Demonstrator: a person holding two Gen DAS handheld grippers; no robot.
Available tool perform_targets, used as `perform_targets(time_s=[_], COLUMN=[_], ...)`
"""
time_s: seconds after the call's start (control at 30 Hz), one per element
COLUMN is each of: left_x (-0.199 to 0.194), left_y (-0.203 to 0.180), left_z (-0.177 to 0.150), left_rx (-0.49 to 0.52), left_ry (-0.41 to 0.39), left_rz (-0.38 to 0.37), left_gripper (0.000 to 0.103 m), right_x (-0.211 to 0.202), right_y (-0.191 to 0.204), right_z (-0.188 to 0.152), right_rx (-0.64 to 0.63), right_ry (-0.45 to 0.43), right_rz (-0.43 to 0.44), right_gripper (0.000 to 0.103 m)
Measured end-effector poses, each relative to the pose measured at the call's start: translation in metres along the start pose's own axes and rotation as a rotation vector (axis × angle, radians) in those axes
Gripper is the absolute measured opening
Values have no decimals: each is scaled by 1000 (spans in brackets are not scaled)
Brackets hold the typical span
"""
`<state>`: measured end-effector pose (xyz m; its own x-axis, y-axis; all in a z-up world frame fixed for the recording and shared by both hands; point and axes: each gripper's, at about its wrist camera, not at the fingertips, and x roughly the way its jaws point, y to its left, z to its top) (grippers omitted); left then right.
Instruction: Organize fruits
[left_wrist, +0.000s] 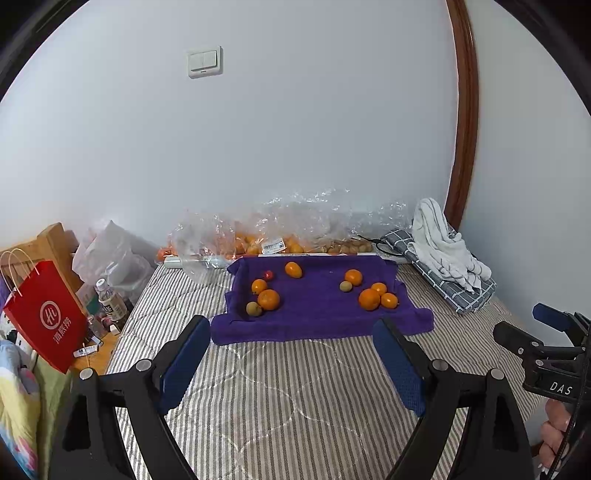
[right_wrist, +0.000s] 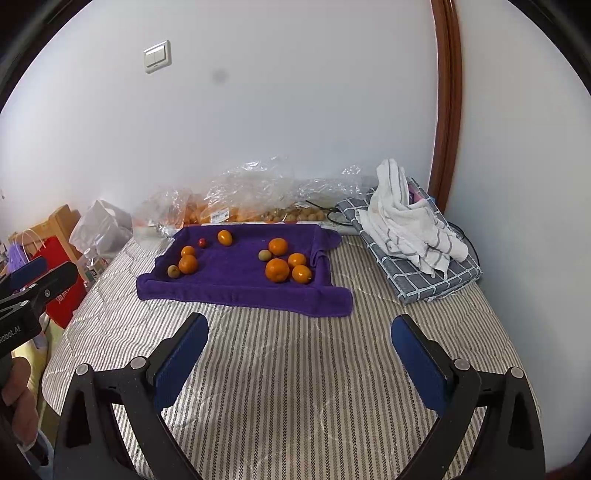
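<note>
A purple towel lies on the striped mattress with loose fruit on it. On its left stand oranges, a small greenish fruit and a tiny red fruit. On its right is a cluster of oranges with another greenish fruit. My left gripper hangs open short of the towel's near edge, nothing between its blue pads. My right gripper is open too, also short of the towel, and empty.
Clear plastic bags holding more fruit lie against the wall behind the towel. A white striped cloth sits on a folded checked cloth at the right. Left of the mattress stand a red paper bag and bottles.
</note>
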<state>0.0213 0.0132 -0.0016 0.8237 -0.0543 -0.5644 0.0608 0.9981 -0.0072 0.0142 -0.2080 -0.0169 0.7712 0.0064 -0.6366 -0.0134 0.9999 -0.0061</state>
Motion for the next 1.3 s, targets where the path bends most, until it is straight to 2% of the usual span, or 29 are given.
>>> perform_targets(time_s=[1.3], left_x=[-2], left_y=[0], left_z=[3], left_rx=[-7], left_ry=[-3], left_rz=[11], left_gripper=[89], right_x=[-4], right_y=[5], right_z=[0], right_rx=[3], right_ry=[-17], right_rz=[0], right_gripper=[98])
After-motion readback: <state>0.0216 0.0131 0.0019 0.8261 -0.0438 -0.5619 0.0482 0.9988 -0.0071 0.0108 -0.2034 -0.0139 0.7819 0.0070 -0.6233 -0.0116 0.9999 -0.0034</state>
